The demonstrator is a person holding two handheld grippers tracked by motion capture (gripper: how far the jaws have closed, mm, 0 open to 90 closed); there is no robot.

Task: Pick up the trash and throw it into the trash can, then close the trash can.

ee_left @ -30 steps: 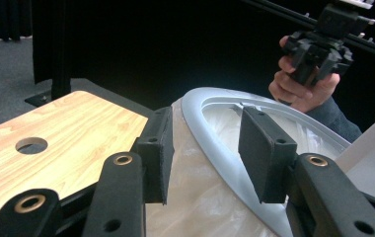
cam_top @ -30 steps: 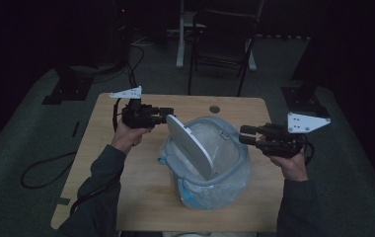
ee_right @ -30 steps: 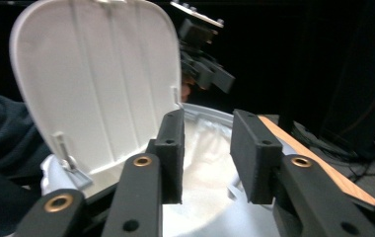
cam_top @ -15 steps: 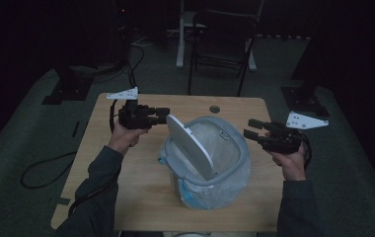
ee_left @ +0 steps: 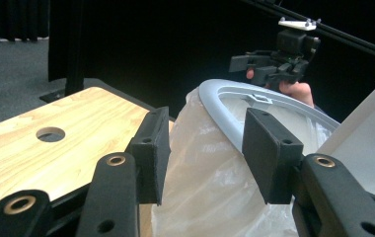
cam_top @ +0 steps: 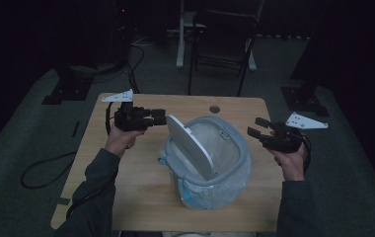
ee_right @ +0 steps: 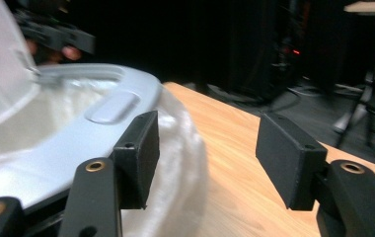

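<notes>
A small bin with a grey rim (cam_top: 241, 148) (ee_left: 223, 104) (ee_right: 37, 163) stands on the wooden table (cam_top: 126, 170). It is lined with a translucent plastic bag (cam_top: 215, 195) (ee_left: 210, 187), and its white lid (cam_top: 190, 145) is tipped up on edge. My left gripper (cam_top: 160, 117) (ee_left: 205, 148) hovers by the lid's upper left edge, open, with the bag and rim just beyond its pads. My right gripper (cam_top: 255, 126) (ee_right: 207, 153) is off the bin's right side. Its jaws have just been opening and nothing is between them.
The table has a round cable hole (cam_top: 214, 108) (ee_left: 50, 134) near its far edge. A chair (cam_top: 222, 47) and stand bases (cam_top: 72, 86) sit on the dark floor behind. A cable (cam_top: 42, 168) lies on the floor at left.
My right gripper has drawn back from the bin's rim, to the right and lower, and its jaws have spread. The left gripper has hardly shifted.
</notes>
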